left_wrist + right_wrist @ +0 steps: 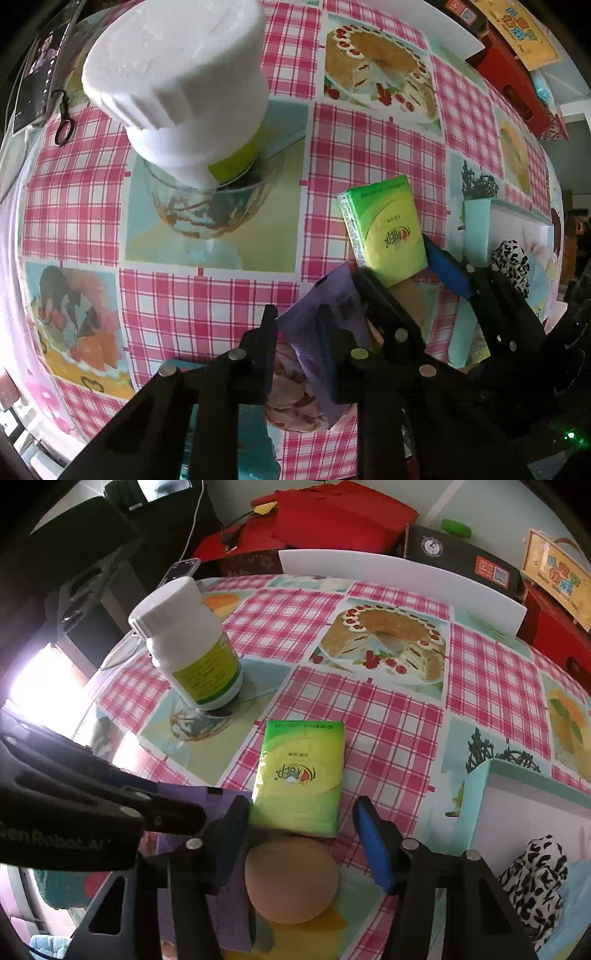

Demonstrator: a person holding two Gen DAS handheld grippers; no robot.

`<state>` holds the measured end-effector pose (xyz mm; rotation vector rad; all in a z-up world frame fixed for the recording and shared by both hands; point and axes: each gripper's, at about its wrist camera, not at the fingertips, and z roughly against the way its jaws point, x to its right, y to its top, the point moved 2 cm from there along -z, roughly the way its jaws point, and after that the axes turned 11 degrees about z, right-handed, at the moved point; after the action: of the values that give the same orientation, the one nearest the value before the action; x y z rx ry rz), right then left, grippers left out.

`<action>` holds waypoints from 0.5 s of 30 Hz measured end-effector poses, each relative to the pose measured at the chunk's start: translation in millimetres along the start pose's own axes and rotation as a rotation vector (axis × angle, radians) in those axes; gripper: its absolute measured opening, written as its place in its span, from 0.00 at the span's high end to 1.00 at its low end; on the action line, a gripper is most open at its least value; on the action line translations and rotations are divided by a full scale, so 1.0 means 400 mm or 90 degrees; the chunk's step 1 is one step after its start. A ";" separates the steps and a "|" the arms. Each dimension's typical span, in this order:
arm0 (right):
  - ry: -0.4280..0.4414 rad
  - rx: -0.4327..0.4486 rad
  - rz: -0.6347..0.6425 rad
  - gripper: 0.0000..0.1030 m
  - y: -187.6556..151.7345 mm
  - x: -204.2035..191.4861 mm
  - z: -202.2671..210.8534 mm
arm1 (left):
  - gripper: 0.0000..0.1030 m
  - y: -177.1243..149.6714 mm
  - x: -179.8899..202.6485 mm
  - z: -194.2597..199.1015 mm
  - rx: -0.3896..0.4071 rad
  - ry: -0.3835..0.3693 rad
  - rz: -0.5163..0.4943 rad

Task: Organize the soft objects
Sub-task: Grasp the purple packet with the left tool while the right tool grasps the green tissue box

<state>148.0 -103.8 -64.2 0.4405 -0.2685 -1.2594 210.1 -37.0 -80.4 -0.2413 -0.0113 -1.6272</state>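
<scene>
Between the left gripper [301, 350] fingers, purple packet [325, 332] seemingly stands edge-up.

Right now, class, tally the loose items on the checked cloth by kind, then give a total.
Bottle: 1
Green tissue pack: 1
Purple packet: 1
Tan ball: 1
Spotted cloth: 1
Total: 5

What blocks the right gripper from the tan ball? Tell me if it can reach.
Probably yes. The tan ball sits between the right gripper's open fingers, nothing over it. The green tissue pack lies just beyond; the purple packet in the left gripper crowds one side. Neither looks blocking.
</scene>
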 end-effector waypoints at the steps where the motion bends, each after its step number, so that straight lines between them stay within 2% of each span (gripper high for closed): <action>1: 0.000 0.001 -0.001 0.50 -0.001 0.000 0.001 | 0.82 0.001 0.003 0.001 0.003 -0.002 0.001; 7: 0.004 0.005 -0.009 0.50 -0.011 0.001 0.009 | 0.89 -0.005 0.007 0.053 0.030 -0.015 -0.003; 15: 0.009 0.019 -0.038 0.50 -0.026 0.017 0.033 | 0.93 -0.037 0.010 0.114 0.065 -0.060 0.010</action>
<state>135.5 -115.0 -57.4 0.4860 -0.2642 -1.3114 202.2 -32.8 -33.0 -0.2393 -0.1642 -1.5933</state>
